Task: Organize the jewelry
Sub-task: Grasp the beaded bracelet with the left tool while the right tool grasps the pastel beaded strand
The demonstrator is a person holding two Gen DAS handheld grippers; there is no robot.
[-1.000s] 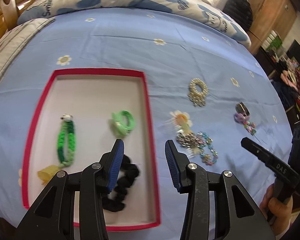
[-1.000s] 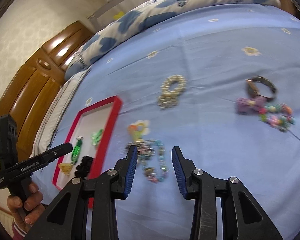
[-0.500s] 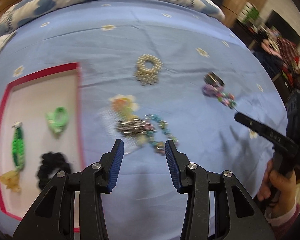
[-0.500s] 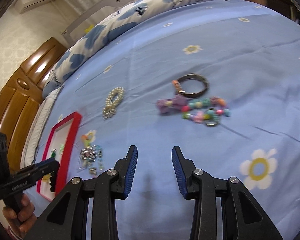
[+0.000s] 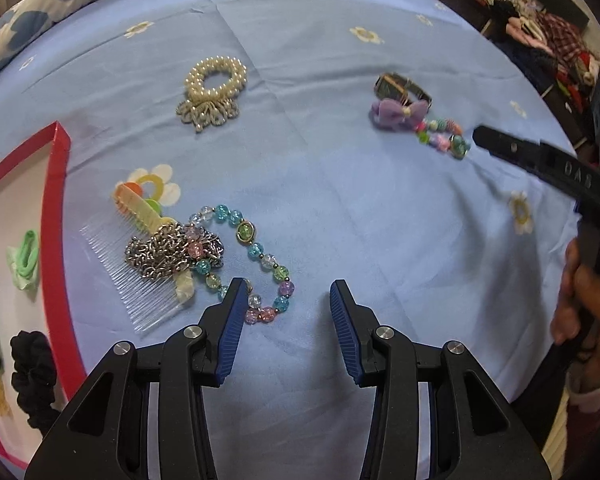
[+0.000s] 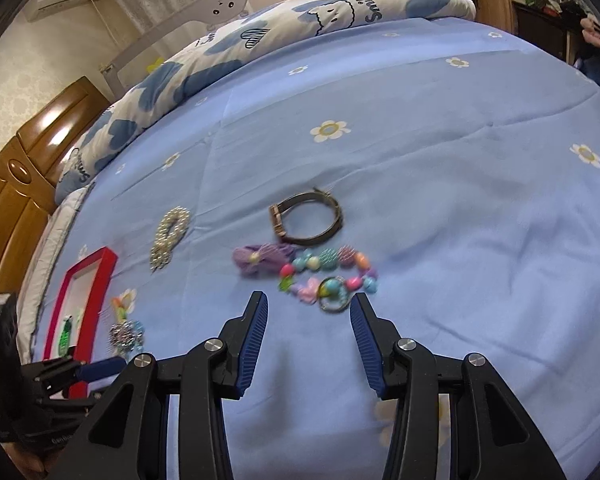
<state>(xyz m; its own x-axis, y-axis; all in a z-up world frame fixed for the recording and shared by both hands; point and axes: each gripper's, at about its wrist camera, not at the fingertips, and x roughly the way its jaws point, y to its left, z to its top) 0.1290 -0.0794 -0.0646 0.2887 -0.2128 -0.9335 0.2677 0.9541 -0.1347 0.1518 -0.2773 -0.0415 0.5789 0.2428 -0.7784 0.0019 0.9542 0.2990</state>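
Jewelry lies on a blue bedsheet. In the left wrist view a glass bead bracelet (image 5: pixel 256 256), a silver chain (image 5: pixel 164 252) and a clear comb (image 5: pixel 140 280) lie just ahead-left of my open, empty left gripper (image 5: pixel 286 300). A pearl bracelet (image 5: pixel 214 80) lies farther off. In the right wrist view my right gripper (image 6: pixel 310 312) is open and empty just before a colourful bead bracelet (image 6: pixel 332 272), a purple bow (image 6: pixel 260 258) and a dark bangle (image 6: pixel 308 220). The red-rimmed tray (image 5: pixel 54 184) at left holds a green band, a green loop and a black scrunchie (image 5: pixel 32 364).
A blue-and-white pillow (image 6: pixel 260 36) lies along the head of the bed. A wooden headboard (image 6: pixel 24 160) stands at left. Clutter (image 5: pixel 548 40) sits beyond the bed's right edge. My right gripper also shows in the left wrist view (image 5: pixel 540 160).
Both grippers swung right, away from the tray. The left now faces the bead bracelet and chain pile; the right has closed in on the colourful beads and bangle. Both stayed open.
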